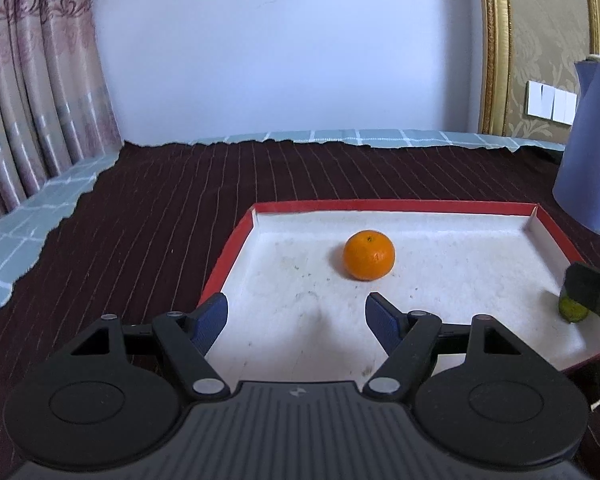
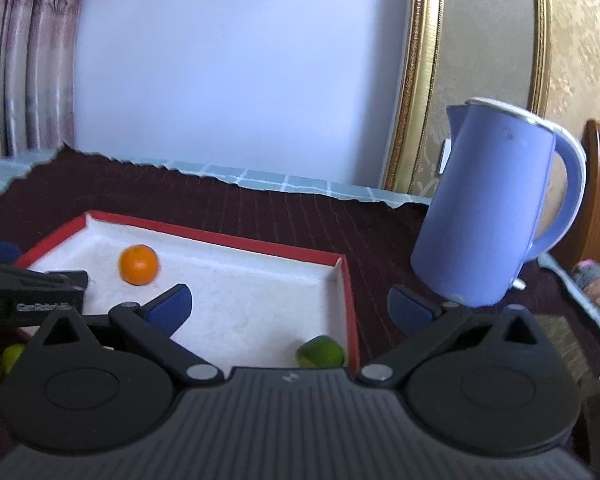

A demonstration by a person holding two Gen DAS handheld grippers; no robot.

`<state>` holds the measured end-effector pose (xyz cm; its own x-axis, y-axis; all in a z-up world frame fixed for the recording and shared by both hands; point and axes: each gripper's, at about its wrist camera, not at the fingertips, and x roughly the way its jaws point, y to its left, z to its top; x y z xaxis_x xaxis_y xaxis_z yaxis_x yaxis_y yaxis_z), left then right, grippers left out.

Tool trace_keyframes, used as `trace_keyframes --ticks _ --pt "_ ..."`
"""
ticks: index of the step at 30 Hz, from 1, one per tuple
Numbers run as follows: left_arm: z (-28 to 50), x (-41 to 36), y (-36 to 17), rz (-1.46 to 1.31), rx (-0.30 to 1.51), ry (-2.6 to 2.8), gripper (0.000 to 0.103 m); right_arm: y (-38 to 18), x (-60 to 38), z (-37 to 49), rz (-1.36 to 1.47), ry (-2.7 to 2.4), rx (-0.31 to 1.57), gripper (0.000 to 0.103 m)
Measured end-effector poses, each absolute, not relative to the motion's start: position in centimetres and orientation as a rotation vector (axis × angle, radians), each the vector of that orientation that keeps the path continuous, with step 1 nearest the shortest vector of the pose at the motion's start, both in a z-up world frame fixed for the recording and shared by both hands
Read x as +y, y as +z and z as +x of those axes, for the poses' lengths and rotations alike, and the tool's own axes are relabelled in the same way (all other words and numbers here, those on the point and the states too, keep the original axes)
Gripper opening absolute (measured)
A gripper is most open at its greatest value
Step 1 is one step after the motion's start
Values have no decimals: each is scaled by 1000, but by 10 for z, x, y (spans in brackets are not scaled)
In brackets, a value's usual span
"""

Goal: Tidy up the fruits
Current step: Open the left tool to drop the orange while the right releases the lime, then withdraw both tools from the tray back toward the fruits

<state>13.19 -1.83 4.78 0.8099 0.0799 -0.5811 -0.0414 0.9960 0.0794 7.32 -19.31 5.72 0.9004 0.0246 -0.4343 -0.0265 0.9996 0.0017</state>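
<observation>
An orange mandarin [image 1: 368, 255] lies in the white, red-rimmed tray [image 1: 396, 205]; it also shows in the right wrist view [image 2: 138, 265]. A green lime [image 2: 321, 352] lies in the tray's near right corner, seen partly in the left wrist view [image 1: 573, 310]. My left gripper [image 1: 296, 312] is open and empty, hovering over the tray's near side, short of the mandarin. My right gripper [image 2: 290, 304] is open and empty above the tray's right end [image 2: 350, 300], above the lime. More green-yellow fruits [image 2: 0, 360] lie outside the tray at the lower left.
A tall blue kettle [image 2: 492, 208] stands just right of the tray on the dark striped cloth [image 1: 160, 208]. Wall, curtain and a gold frame are behind. The left gripper's body [image 2: 28, 292] shows at the left edge.
</observation>
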Motion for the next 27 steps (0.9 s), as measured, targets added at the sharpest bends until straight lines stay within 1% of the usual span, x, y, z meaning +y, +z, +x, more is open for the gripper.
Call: trace_keyframes --ticks 3,18,27 --pt "127 -14 46 46 630 70 76 58 -201 63 61 40 444 103" --pt "103 -1 40 33 609 103 76 36 -203 30 69 10 424 103" --pt "95 1 33 33 620 109 76 34 -205 19 80 20 420 103"
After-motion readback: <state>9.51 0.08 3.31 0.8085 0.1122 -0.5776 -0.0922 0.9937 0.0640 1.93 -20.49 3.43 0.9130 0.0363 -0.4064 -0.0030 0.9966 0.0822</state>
